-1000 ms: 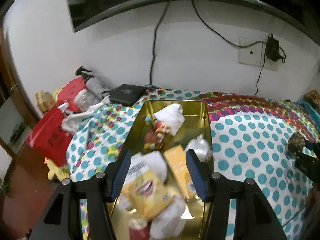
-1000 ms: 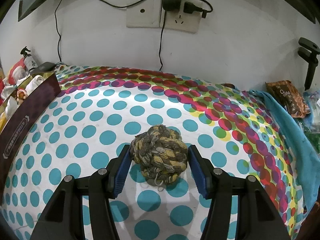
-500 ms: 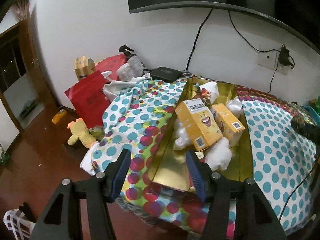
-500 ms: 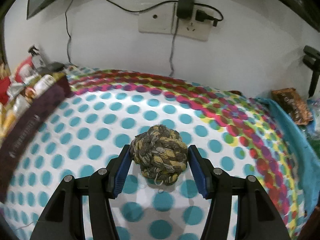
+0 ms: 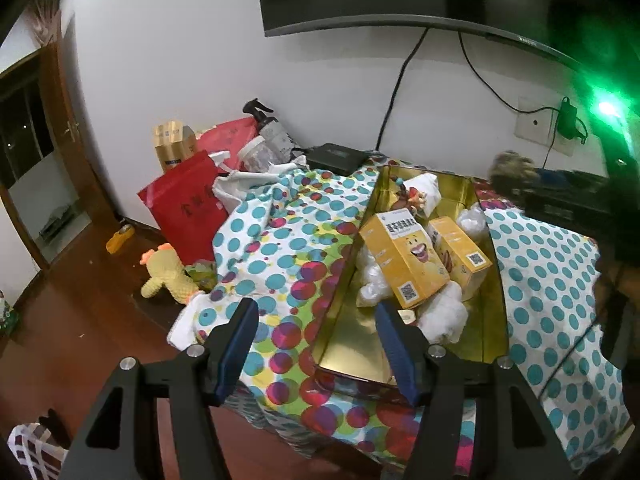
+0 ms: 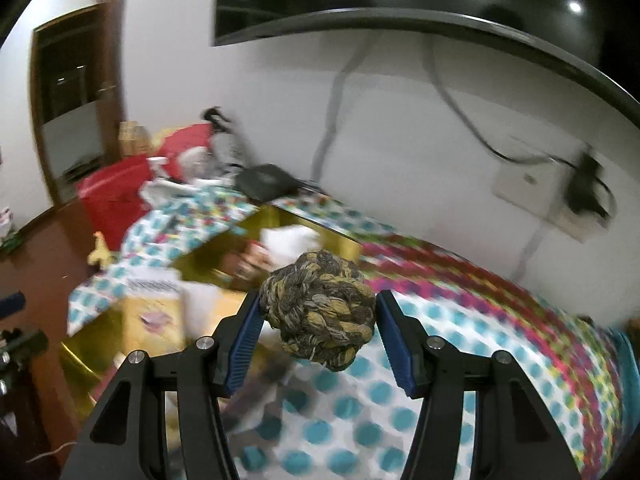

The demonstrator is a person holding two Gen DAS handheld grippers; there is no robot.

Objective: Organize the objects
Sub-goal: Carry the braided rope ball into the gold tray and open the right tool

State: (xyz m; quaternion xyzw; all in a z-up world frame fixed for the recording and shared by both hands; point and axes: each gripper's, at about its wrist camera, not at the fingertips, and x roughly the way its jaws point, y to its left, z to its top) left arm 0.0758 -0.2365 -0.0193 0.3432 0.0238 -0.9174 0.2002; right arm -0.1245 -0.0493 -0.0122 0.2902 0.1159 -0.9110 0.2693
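My right gripper [image 6: 318, 300] is shut on a knotted rope ball [image 6: 320, 308] of yellow, grey and brown strands, held in the air above the dotted tablecloth [image 6: 460, 344]. The ball hangs near the long side of the gold tray [image 6: 80, 344]; the view is blurred by motion. In the left wrist view the ball [image 5: 512, 168] shows as a blur above the tray's far right corner. My left gripper [image 5: 316, 312] hovers at the near end of the gold tray [image 5: 360, 348], its jaws opening with nothing between them. Two yellow boxes [image 5: 404, 256] and white bags [image 5: 444, 316] lie in the tray.
A red bag [image 5: 184, 208], a spray bottle [image 5: 268, 120] and a black box [image 5: 336, 156] crowd the table's far left. A yellow plush toy [image 5: 168, 276] lies on the wooden floor. A wall socket with a charger [image 5: 568, 124] and cables hang below the screen.
My left gripper drew back from over the tray to its near end and its jaws spread wider. My right gripper lifted the rope ball off the cloth and swung left toward the tray.
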